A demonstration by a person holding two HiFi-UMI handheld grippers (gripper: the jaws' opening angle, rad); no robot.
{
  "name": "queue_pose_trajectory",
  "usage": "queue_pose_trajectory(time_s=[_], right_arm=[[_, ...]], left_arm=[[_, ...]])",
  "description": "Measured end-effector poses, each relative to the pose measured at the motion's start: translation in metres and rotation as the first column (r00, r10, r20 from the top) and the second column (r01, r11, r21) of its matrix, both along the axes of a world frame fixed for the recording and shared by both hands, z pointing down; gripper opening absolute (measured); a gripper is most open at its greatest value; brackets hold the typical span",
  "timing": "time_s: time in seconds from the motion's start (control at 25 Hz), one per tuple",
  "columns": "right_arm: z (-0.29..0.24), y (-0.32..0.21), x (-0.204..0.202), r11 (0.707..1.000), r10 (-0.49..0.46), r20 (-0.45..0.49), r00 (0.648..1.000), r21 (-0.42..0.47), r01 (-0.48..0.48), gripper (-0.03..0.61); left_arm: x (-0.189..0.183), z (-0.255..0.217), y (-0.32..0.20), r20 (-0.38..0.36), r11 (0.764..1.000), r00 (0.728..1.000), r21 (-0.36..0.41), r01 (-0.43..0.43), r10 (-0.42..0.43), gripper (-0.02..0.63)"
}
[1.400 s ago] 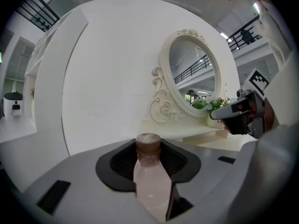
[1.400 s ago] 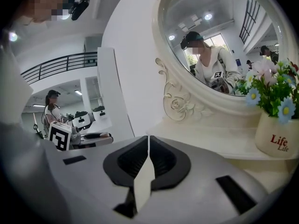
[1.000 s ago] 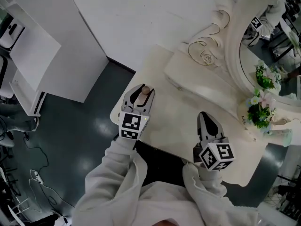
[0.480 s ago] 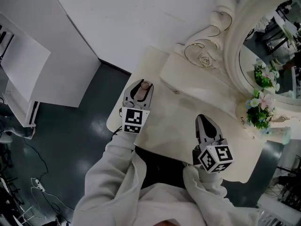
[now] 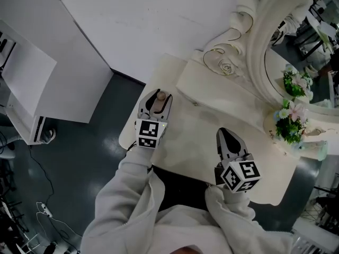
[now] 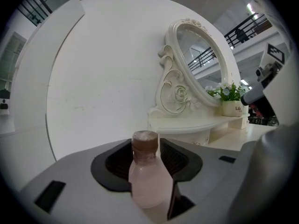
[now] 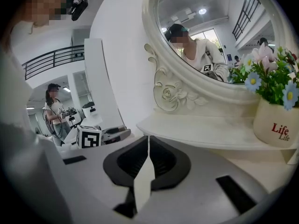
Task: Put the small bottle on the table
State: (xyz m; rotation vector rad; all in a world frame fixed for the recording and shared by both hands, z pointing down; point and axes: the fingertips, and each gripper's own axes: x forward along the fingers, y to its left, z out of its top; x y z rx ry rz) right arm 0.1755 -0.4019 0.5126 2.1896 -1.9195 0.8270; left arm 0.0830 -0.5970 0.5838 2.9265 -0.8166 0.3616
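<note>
A small bottle (image 6: 147, 176) with pale pink contents and a brown cap stands upright between the jaws of my left gripper (image 6: 148, 164), which is shut on it. In the head view this bottle (image 5: 163, 96) and left gripper (image 5: 157, 100) are over the left corner of the cream dressing table (image 5: 190, 144). Its base is hidden, so I cannot tell whether it touches the tabletop. My right gripper (image 5: 224, 136) is over the middle of the table, shut, with nothing between its jaws (image 7: 148, 146).
A raised shelf (image 5: 222, 86) runs along the back of the table under a large oval mirror (image 5: 296, 41) in a carved frame. A white flower pot (image 7: 275, 125) stands at the right on the shelf. Dark floor (image 5: 79, 157) lies left of the table.
My left gripper, with the bottle in it, has shifted slightly and sunk a little over the table's left corner. The right gripper has stayed put.
</note>
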Motion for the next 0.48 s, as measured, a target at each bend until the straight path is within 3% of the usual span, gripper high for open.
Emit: queue_pose_trajectory(time_s=[0.04,0.12,0.24,0.48], right_arm=[[0.000,0.000,-0.001,1.000,-0.003,0.004,1.000,0.003,0.003,0.037],[-0.003,0.001,-0.003,1.000,-0.012,0.010,1.000,0.014,0.011,0.037],[-0.007,0.006,-0.002,0.999,-0.016,0.015,1.000,0.032,0.015,0.037],[-0.015,0.016,-0.001,0.997,-0.026,0.046,0.999,0.072,0.023,0.037]], left_arm=[[0.003,0.000,0.001,0.012,1.000,1.000,-0.006,-0.011,0.011,0.199],[0.006,-0.002,0.002,0.035,1.000,0.999,0.000,-0.013,0.013,0.355],[-0.001,-0.008,0.004,0.056,1.000,0.998,0.005,0.029,-0.029,0.370],[-0.016,-0.010,0.037,0.059,0.994,0.996,-0.086,0.067,-0.062,0.379]])
